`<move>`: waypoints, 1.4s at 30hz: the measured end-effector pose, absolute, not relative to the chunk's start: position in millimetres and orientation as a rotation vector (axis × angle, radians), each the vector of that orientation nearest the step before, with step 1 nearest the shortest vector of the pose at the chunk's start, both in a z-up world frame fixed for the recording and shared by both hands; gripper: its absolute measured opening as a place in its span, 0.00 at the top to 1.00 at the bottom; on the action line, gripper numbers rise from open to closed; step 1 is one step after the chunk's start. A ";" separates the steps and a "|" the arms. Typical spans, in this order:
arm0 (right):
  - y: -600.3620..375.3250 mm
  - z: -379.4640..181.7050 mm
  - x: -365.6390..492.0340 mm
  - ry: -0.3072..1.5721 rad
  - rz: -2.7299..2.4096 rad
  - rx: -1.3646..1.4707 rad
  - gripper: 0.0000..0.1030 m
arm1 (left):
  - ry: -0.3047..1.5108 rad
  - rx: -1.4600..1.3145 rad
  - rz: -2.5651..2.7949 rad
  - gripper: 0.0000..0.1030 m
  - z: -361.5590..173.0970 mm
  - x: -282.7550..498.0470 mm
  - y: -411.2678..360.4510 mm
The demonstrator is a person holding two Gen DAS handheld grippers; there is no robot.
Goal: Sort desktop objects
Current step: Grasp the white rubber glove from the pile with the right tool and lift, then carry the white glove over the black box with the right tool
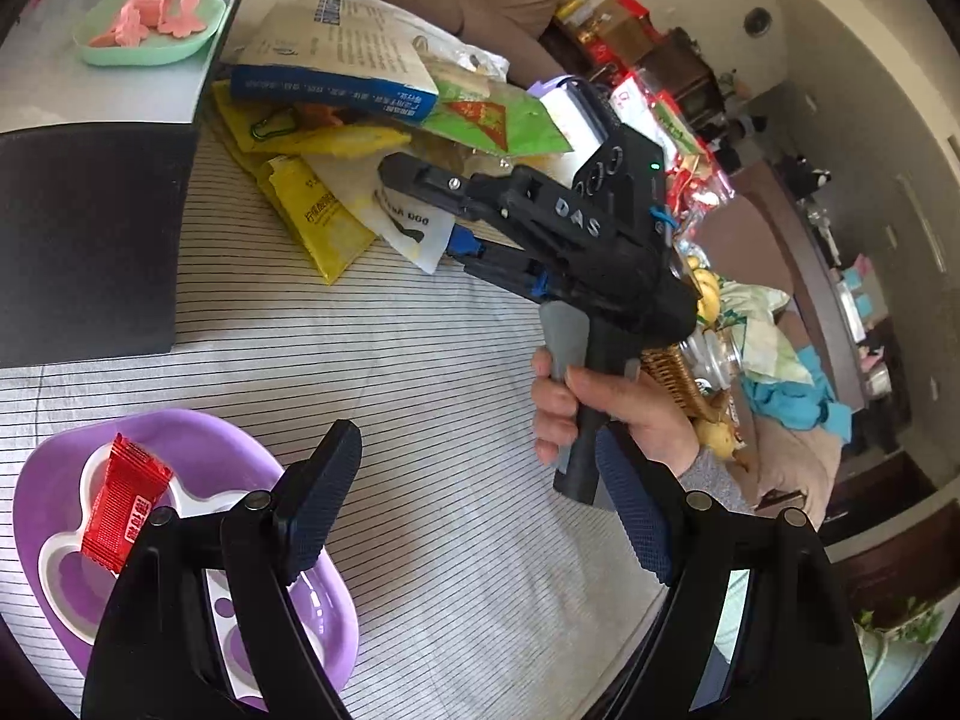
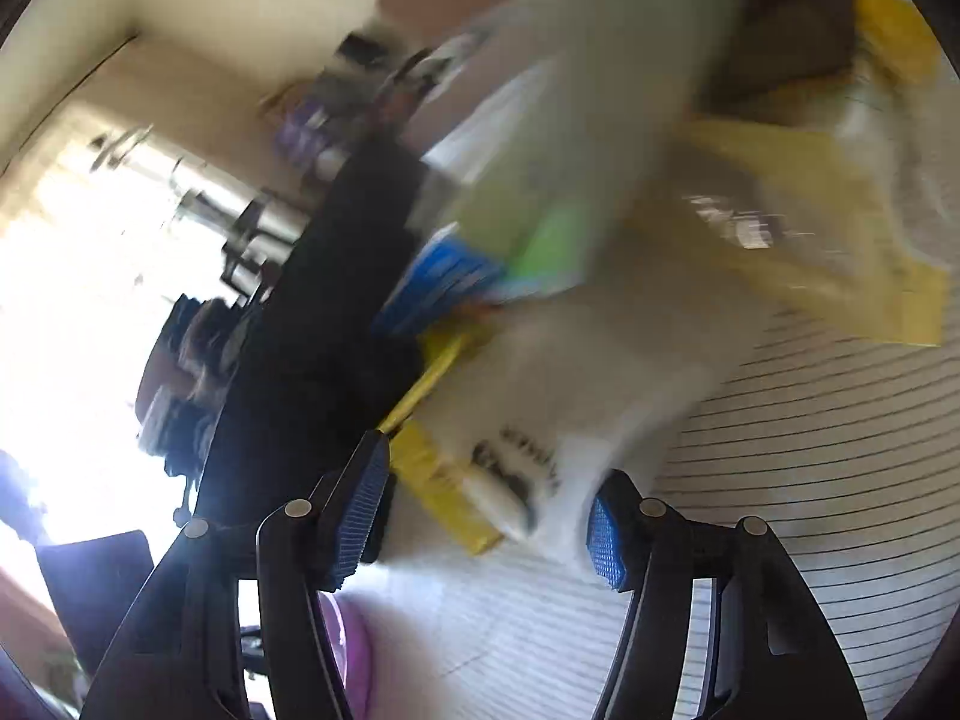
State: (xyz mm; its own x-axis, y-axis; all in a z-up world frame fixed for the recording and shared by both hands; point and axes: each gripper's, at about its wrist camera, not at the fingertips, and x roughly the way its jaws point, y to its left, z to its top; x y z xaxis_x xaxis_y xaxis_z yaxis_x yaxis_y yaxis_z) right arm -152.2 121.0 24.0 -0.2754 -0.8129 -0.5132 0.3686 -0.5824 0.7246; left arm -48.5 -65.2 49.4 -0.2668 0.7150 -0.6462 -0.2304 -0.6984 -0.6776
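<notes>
The divided dish (image 1: 198, 456) sits at the lower left of the frame and holds a snack packet (image 1: 123, 513). The packet pile (image 1: 360, 120) lies at upper centre, with the tray (image 1: 150, 30) at upper left on the raised surface (image 1: 108, 90).

My left wrist view is sharp and evenly daylit, with soft shadows on the striped cloth (image 1: 420, 360) and strong fisheye bending plus dark corners at its rim. My right wrist view is heavily motion-blurred; the window (image 2: 78, 312) is blown out white, and the packets right of it smear beyond reading.
</notes>
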 end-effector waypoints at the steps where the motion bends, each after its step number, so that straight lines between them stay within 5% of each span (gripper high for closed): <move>1: 111.7 25.3 -149.0 -0.548 -1.940 1.169 0.39 | -0.625 -1.369 2.008 0.24 49.9 -49.3 -66.7; 4: 97.8 24.4 -151.8 -0.479 -1.980 1.178 0.42 | -0.637 -1.356 2.006 0.23 51.6 -49.2 -68.8; 7: 104.2 27.9 -158.8 -0.686 -1.931 1.067 0.56 | -0.638 -1.355 2.011 0.23 52.4 -47.6 -69.5; 11: 116.0 44.1 -147.3 -0.866 -1.745 0.852 0.56 | -0.648 -1.339 2.016 0.23 55.6 -48.9 -73.4; 21: 112.2 140.3 -110.3 -0.932 -1.497 0.642 0.56 | -0.665 -1.278 2.041 0.23 66.1 -46.0 -81.5; 37: 79.8 290.8 -71.9 -0.665 -1.700 0.673 0.56 | -0.634 -0.866 2.254 0.23 139.1 -11.7 -123.5; 42: 28.8 312.4 -80.0 -0.671 -1.674 0.675 0.56 | -0.681 -0.690 2.392 0.10 165.6 -3.7 -191.5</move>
State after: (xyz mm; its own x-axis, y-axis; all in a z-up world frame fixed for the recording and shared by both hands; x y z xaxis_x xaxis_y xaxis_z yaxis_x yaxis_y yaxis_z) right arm -80.0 28.8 312.4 -0.1817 -0.9798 -0.0837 0.6510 -0.1837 0.7365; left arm -3.7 -191.5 165.6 -0.7150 0.6231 -0.3170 -0.3627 -0.7183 -0.5937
